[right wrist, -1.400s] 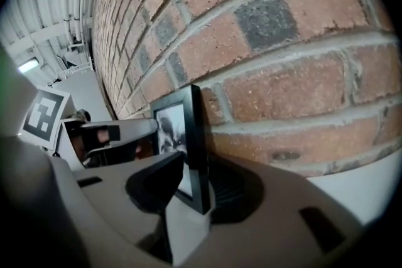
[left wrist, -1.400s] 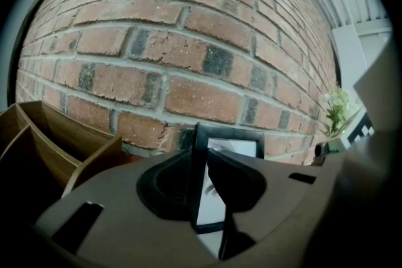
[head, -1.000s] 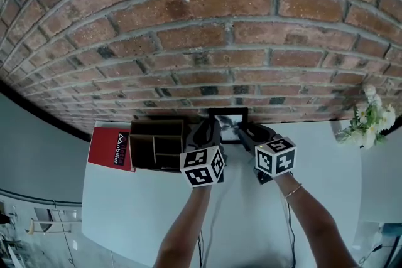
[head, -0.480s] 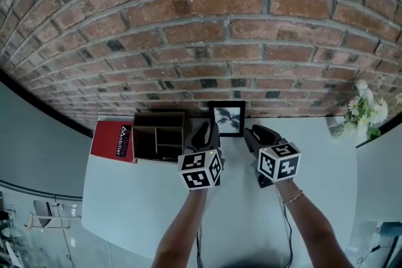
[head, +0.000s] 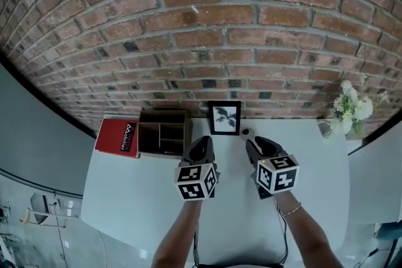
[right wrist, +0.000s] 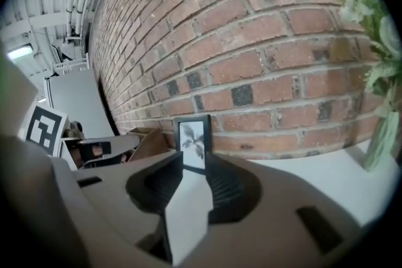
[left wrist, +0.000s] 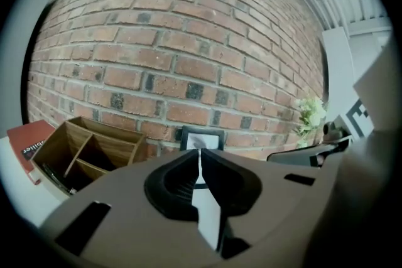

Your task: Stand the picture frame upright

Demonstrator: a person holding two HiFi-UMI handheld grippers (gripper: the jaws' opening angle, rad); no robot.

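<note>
**Picture frame [head: 225, 118] stood up, but a bump could knock it flat**

The left gripper [left wrist: 200, 154] had just been closing. Its jaws were nearly together, with only a thin slit left and nothing between them. The right gripper [right wrist: 193, 163] had its jaws apart and held nothing. The frame showed through that gap, but it was farther off and not touched.

The frame stood upright at the back of the counter [head: 144, 191], just in front of the brick wall [head: 201, 41]. I could not tell if it leaned on the bricks. It looked thin and tall, so I think a small push from either gripper, or a shake of the counter, could tip it forward onto its face.

A wooden box [head: 162, 138] sat just beside the frame on the left, with a red book [head: 119, 137] past it. That side was tight. Flowers [head: 348, 111] stood well apart at the right edge. The counter was bare between the grippers and the frame, and toward the person, so that was the safe room for moving.
</note>
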